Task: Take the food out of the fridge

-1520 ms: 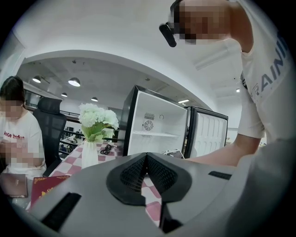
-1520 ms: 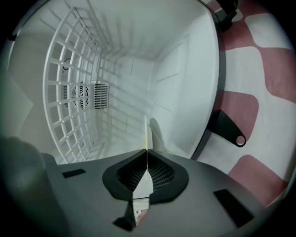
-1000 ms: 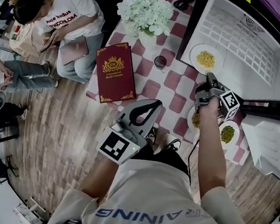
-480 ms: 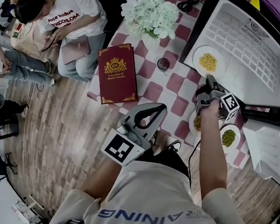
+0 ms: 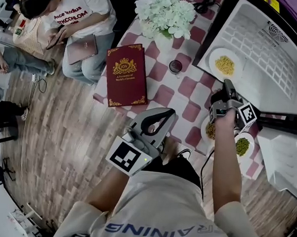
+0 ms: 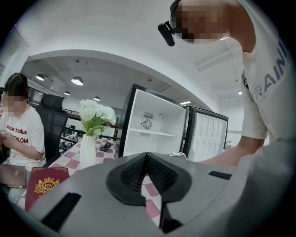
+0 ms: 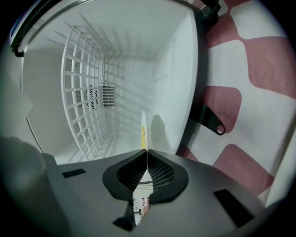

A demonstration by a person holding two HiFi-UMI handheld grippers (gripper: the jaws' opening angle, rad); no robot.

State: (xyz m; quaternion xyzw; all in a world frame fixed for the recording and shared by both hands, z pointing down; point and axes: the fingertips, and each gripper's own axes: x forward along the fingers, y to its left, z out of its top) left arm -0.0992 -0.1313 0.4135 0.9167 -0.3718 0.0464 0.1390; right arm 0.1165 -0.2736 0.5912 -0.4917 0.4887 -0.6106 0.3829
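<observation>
An office: behind the checkered table [image 5: 189,90] with its mini fridge [image 6: 155,129], a black office chair [image 6: 52,121] under round ceiling lamps [image 6: 77,81].

Red-and-white checked tablecloth [image 5: 190,88] beside the fridge [image 5: 267,58], white inside with a black frame. In the fridge, a white plate [image 5: 214,57] of yellow food [image 5: 225,65]. Left of the fridge, a dark red book [image 5: 126,76] with gold crest, white flowers [image 5: 165,11]

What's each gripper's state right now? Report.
Left gripper: closed, empty.
Right gripper: closed on the rim of the plate of yellow food.
</observation>
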